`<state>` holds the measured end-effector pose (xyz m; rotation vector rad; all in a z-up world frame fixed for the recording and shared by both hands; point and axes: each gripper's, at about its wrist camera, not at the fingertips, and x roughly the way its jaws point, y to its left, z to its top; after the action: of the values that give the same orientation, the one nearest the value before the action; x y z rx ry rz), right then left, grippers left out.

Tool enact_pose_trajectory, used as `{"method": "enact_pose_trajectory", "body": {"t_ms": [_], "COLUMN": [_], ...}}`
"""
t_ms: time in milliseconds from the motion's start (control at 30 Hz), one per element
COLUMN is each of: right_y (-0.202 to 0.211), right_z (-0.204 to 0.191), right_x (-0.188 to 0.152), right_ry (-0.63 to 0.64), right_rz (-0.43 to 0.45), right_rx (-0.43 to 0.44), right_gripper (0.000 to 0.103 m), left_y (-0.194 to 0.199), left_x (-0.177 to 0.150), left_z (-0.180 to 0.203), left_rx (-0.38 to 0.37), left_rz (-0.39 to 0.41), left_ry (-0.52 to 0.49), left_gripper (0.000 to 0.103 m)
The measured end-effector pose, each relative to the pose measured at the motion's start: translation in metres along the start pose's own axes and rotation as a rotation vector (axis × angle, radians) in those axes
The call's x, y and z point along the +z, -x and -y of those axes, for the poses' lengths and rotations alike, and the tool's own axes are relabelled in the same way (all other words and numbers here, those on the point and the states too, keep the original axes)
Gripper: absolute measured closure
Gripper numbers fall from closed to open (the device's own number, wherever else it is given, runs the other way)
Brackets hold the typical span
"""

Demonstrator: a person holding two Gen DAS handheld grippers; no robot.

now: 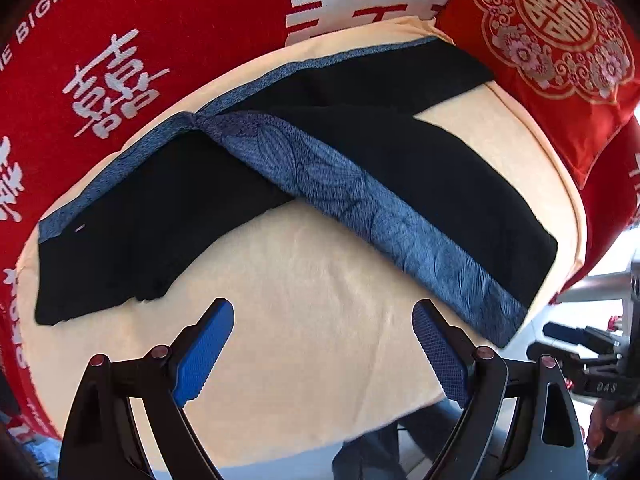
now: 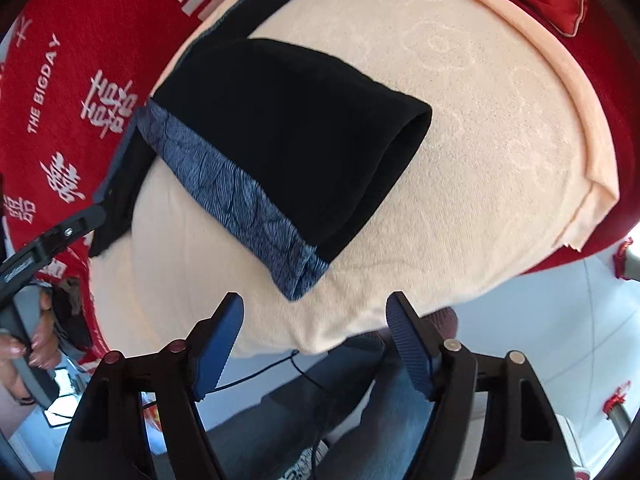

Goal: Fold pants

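Black pants [image 1: 420, 168] with a blue patterned side stripe [image 1: 360, 200] lie bent in a V on a cream towel [image 1: 312, 312]. One leg runs to the left, the other to the lower right. In the right wrist view the pants [image 2: 288, 140] show a leg end with its blue stripe [image 2: 248, 208]. My left gripper [image 1: 323, 344] is open and empty, hovering over bare towel in front of the pants. My right gripper [image 2: 314, 340] is open and empty at the towel's [image 2: 460, 200] near edge, just short of the leg end.
A red blanket with white characters [image 1: 120, 60] covers the bed behind the towel. A red embroidered pillow [image 1: 552, 40] lies at the far right. The other hand-held gripper [image 2: 52, 236] shows at the left. The person's jeans [image 2: 360, 420] and pale floor lie below.
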<state>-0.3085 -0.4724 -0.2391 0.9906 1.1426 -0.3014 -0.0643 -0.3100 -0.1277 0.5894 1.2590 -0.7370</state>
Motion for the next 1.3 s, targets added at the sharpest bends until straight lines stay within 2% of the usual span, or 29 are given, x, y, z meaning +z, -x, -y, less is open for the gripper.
{"method": "enact_pose_trajectory", "body": {"t_ms": [267,333,400,467,500,533,600,667,700,767,933,1033,1100,1133,1167,1200,1233,1267,1300], "right_y": [-0.018,-0.016,-0.015,-0.023,-0.033,-0.048,-0.049,-0.025,-0.013,0.024,0.088,0.099,0.090,0.077,0.054,0.045,0.031,0.030,0.035], "right_z": [-0.004,-0.009,-0.011,-0.014,-0.014,-0.012,-0.013,-0.028,-0.033,-0.050,-0.073,-0.077,-0.069,-0.067,-0.067,-0.069,-0.074,-0.080,-0.083], "right_x": [0.002,0.003,0.004,0.007,0.009,0.012,0.016,0.028,0.034,0.073,0.198,0.289,0.332,0.352,0.375,0.382,0.389,0.389,0.386], "right_ry": [0.018,0.019,0.015,-0.001,-0.013,-0.041,-0.075,-0.005,0.019,0.088,0.231,0.280,0.268,0.270,0.293,0.319,0.388,0.436,0.456], "right_rz": [0.015,0.048,0.066,0.065,0.037,-0.021,-0.039,-0.013,0.000,0.030,0.129,0.177,0.147,0.120,0.070,0.057,0.063,0.086,0.107], "right_rx": [0.073,0.105,0.138,0.166,0.149,0.138,0.170,0.197,0.208,0.250,0.223,0.163,0.148,0.108,0.024,-0.038,-0.165,-0.207,-0.205], "right_gripper": [0.026,0.033,0.051,0.056,0.080,0.099,0.100,0.100,0.100,0.100,0.100,0.100,0.096,0.095,0.073,0.038,0.030,0.030,0.030], "left_y": [-0.035,-0.039,-0.044,-0.050,-0.054,-0.058,-0.060,-0.053,-0.051,-0.043,-0.028,-0.034,-0.045,-0.053,-0.064,-0.078,-0.089,-0.101,-0.110], "left_x": [0.005,0.004,0.005,0.006,0.008,0.009,0.012,0.019,0.021,0.032,0.070,0.099,0.118,0.127,0.137,0.144,0.150,0.154,0.157], "left_z": [-0.014,-0.019,-0.022,-0.025,-0.026,-0.027,-0.029,-0.034,-0.036,-0.043,-0.064,-0.073,-0.079,-0.081,-0.084,-0.086,-0.086,-0.087,-0.089], "left_rx": [-0.062,-0.069,-0.069,-0.072,-0.072,-0.066,-0.050,-0.037,-0.028,-0.008,0.033,0.075,0.100,0.112,0.122,0.141,0.163,0.180,0.189], "left_rz": [0.007,0.008,0.009,0.005,-0.002,-0.011,-0.017,0.010,0.016,0.029,0.072,0.094,0.110,0.110,0.102,0.086,0.070,0.050,0.033], "left_ry": [0.022,0.024,0.023,0.034,0.042,0.050,0.066,0.089,0.098,0.130,0.239,0.272,0.302,0.314,0.323,0.329,0.332,0.337,0.343], "left_gripper": [0.011,0.011,0.011,0.011,0.011,0.011,0.011,0.011,0.011,0.011,0.011,0.011,0.011,0.011,0.011,0.011,0.011,0.011,0.011]}}
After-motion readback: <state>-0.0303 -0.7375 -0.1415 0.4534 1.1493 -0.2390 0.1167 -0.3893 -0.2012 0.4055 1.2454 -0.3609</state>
